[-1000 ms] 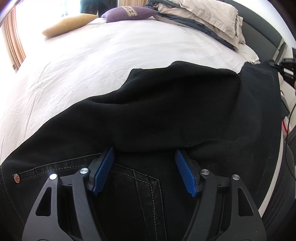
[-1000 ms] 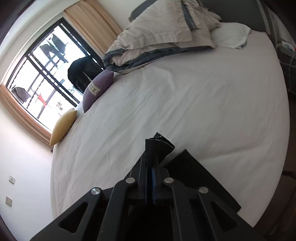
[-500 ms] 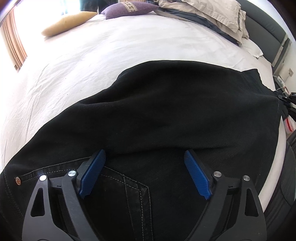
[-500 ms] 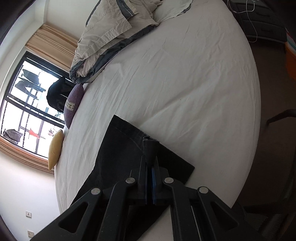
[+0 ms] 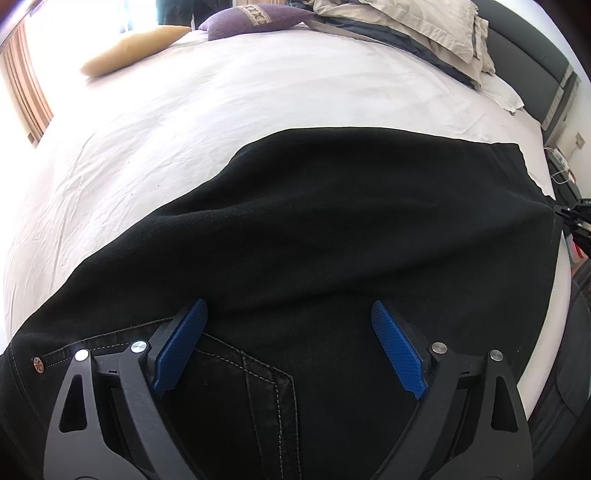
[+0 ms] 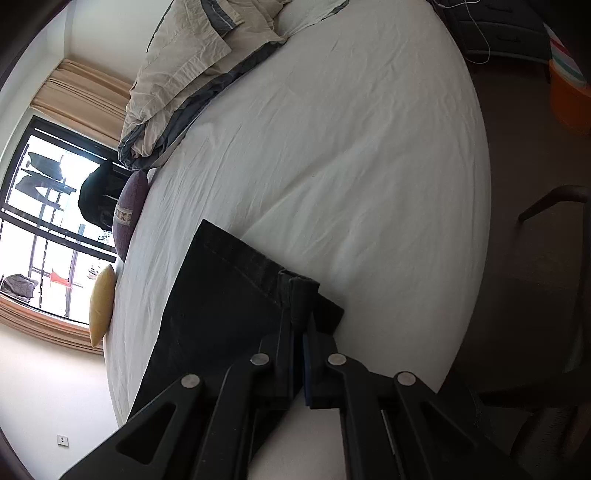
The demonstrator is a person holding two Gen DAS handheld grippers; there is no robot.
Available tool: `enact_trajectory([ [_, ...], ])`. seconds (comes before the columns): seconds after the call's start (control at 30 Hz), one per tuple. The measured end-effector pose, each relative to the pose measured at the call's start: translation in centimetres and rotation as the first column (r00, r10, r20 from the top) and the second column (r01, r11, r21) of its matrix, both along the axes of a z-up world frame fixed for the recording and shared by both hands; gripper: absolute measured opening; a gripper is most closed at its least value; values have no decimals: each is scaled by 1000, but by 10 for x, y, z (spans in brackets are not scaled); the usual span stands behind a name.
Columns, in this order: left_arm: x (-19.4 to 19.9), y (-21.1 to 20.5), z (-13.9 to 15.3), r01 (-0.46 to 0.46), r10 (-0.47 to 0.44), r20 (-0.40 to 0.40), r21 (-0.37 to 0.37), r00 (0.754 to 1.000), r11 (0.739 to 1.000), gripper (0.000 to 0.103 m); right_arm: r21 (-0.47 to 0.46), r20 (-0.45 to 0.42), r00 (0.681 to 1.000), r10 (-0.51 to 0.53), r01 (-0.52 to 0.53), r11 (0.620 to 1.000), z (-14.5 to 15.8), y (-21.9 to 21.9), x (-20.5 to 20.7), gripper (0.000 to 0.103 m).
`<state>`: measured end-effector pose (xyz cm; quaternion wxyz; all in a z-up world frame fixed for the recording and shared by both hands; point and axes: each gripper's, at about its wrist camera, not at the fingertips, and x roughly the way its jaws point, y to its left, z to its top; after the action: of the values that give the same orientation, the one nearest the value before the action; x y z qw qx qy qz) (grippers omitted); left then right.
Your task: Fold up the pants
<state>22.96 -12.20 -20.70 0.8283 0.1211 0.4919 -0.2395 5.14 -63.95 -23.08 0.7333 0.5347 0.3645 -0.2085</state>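
Note:
Black pants [image 5: 332, 229] lie spread across the white bed, the waist with pocket stitching and a rivet near me in the left wrist view. My left gripper [image 5: 288, 347] is open over the waist, its blue pads wide apart and holding nothing. My right gripper [image 6: 299, 325] is shut on the pants' leg hem [image 6: 295, 291], at the bed's near edge. The leg [image 6: 221, 306] lies flat on the sheet. The right gripper's tip also shows at the far right of the left wrist view [image 5: 570, 214].
A rumpled beige and grey duvet [image 6: 192, 74] and a white pillow [image 5: 502, 92] sit at the head of the bed. A purple cushion [image 5: 255, 16] and a yellow cushion [image 5: 125, 51] lie on the window side. A chair [image 6: 554, 206] stands beside the bed.
My left gripper opened wider and drew back over the waist. My right gripper pulled the leg hem outward and down, so the pants now lie stretched flat.

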Motion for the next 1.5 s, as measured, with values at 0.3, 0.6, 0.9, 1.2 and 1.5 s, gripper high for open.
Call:
enact_trajectory([
  [0.3,0,7,4,4,-4,11,-7,1000,1000,91,-174,-153,988,15,-42,984,32,-4,-8,48],
  [0.6,-10,7,30,12,-9,60,-52,998,999,91,-154,126,898,421,-402,903,87,78,67,49],
  [0.9,61,-3,-7,-5,0,-77,-76,997,997,92,79,5,922,388,-387,919,1,68,51,0],
  [1.2,75,-44,46,104,-105,-1,-123,994,987,85,-37,29,873,486,-485,874,51,95,57,27],
  [1.5,73,-71,-7,156,-158,-56,-25,986,987,87,56,-51,853,519,-517,854,18,104,47,9],
])
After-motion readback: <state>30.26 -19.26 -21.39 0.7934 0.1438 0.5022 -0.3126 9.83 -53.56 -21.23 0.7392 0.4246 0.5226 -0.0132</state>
